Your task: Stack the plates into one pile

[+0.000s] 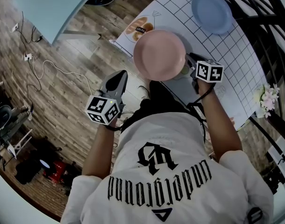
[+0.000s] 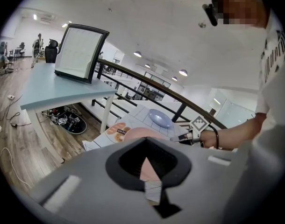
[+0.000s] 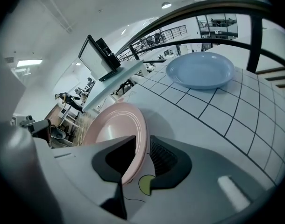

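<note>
My left gripper (image 1: 122,74) hangs closed and empty, out of the way. The right gripper (image 1: 189,62) pinches the pink plate (image 1: 159,55) by its rim, lifted over the table (image 1: 229,55), I'd guess to land on the blue plate (image 1: 211,12) farther back.

Bright, even indoor light from ceiling lamps (image 2: 182,72); strong fisheye bending and dark corners.

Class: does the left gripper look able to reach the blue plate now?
Probably not directly: the left gripper hangs off the table, and the pink plate in the right gripper sits between it and the blue plate.
</note>
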`<action>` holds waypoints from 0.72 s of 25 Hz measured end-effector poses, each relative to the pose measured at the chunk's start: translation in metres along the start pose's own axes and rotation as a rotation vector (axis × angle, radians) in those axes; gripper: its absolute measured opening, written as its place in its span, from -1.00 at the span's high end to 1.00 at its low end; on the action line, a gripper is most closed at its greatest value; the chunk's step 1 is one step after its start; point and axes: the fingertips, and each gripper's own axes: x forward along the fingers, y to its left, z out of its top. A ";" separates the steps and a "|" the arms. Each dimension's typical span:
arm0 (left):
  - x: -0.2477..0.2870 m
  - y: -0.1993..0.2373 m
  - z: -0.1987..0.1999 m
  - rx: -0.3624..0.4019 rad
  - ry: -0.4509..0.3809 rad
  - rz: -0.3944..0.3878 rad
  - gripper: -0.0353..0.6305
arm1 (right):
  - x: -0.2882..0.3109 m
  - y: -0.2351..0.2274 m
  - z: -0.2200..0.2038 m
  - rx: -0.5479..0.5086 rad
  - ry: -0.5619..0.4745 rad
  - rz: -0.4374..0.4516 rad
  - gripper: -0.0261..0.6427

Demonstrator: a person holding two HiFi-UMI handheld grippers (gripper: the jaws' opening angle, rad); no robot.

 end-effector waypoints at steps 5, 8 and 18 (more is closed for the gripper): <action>-0.017 -0.001 0.005 0.000 -0.030 0.011 0.75 | -0.013 0.015 0.005 -0.041 -0.029 0.003 0.68; -0.029 -0.004 0.008 0.007 -0.056 0.014 0.75 | -0.020 0.025 0.007 -0.064 -0.047 0.009 0.68; -0.086 -0.017 0.017 0.035 -0.152 0.017 0.75 | -0.061 0.075 0.004 -0.141 -0.128 0.027 0.68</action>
